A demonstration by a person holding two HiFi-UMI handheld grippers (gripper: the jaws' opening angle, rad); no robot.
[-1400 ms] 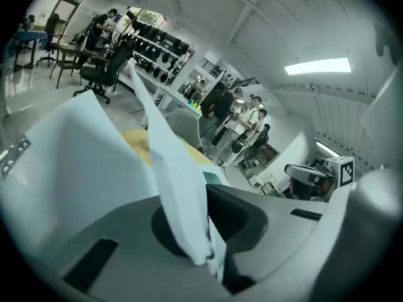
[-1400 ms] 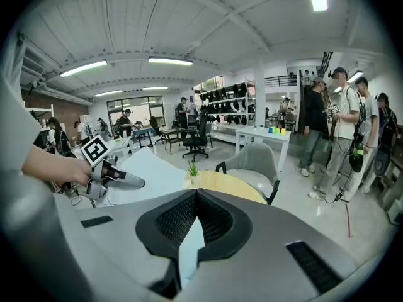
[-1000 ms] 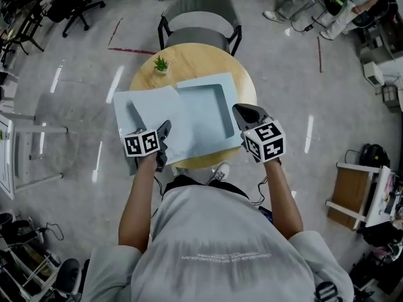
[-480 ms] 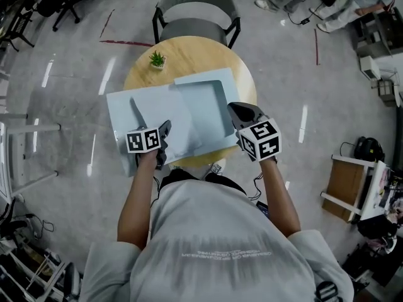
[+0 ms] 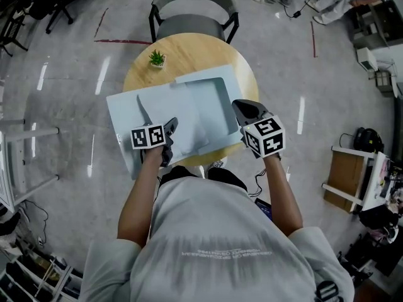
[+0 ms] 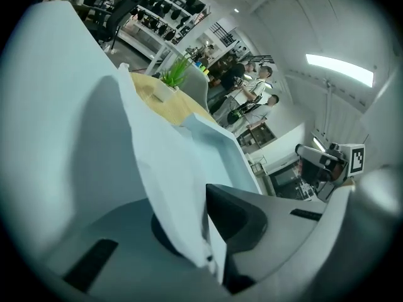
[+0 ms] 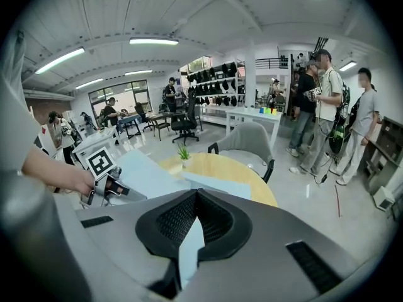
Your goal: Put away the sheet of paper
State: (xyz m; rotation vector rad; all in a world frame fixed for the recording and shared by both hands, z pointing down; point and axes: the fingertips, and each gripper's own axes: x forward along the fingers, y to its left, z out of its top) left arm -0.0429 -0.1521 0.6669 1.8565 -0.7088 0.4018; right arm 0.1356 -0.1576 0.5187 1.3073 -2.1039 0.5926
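Note:
A large pale sheet of paper (image 5: 135, 115) hangs over the left side of the round wooden table (image 5: 189, 52), pinched at its near edge by my left gripper (image 5: 170, 128), which is shut on it. In the left gripper view the paper (image 6: 164, 168) curls up from between the jaws of that gripper (image 6: 211, 257). A pale blue folder (image 5: 208, 106) with a sunken rectangle lies on the table, partly under the sheet. My right gripper (image 5: 240, 107) is shut on the folder's near right edge, and a thin blue strip (image 7: 189, 250) shows between its jaws (image 7: 192, 231).
A small potted plant (image 5: 157, 59) stands at the table's far left. A grey chair (image 5: 192, 11) is pushed in behind the table. People stand at the far right (image 7: 327, 99). Shelving and office chairs line the room's left side.
Both grippers have sunk a little toward the table. The sheet has come lower and reaches further over the folder's left part. Both grips are unchanged.

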